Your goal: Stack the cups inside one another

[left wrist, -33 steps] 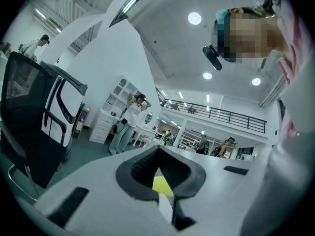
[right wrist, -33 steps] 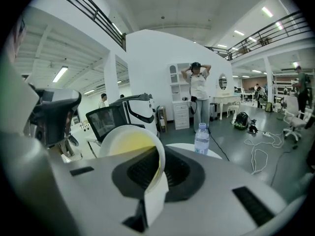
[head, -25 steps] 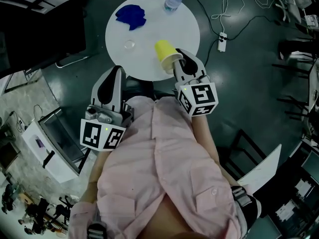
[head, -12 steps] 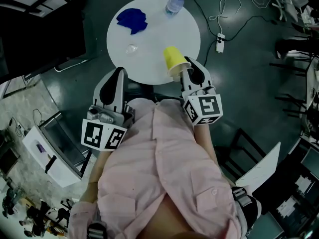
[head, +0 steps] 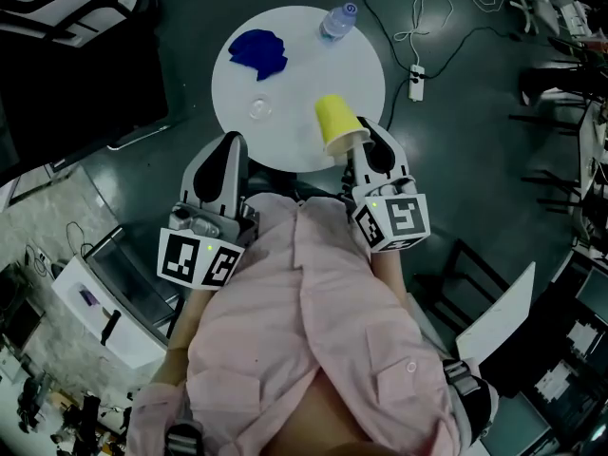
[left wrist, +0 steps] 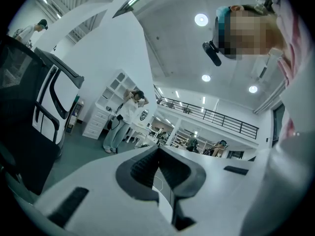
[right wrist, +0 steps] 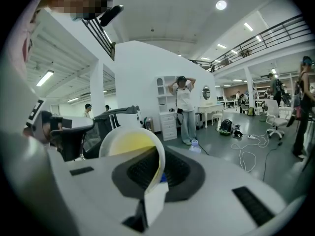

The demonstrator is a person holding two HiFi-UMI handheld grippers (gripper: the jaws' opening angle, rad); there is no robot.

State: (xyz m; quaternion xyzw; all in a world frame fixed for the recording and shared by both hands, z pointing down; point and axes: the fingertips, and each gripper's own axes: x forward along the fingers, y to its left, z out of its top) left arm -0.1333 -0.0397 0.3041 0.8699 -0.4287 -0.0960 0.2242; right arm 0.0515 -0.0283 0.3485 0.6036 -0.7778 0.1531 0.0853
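The right gripper (head: 364, 142) has its jaws closed on the rim wall of the yellow cup (head: 336, 122), one pad inside and one outside. The cup is held tipped over the near edge of the round white desk (head: 304, 74), its open mouth facing back toward the person. A clear cup (head: 261, 109) stands on the desk, apart from it. The left gripper (head: 228, 146) points toward the desk's near edge, jaws together on nothing.

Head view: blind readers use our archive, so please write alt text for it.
The right gripper holds a yellow cup by its rim at the near edge of a round white table. A blue cloth, a water bottle and a small clear cup sit on it; the left gripper is empty.
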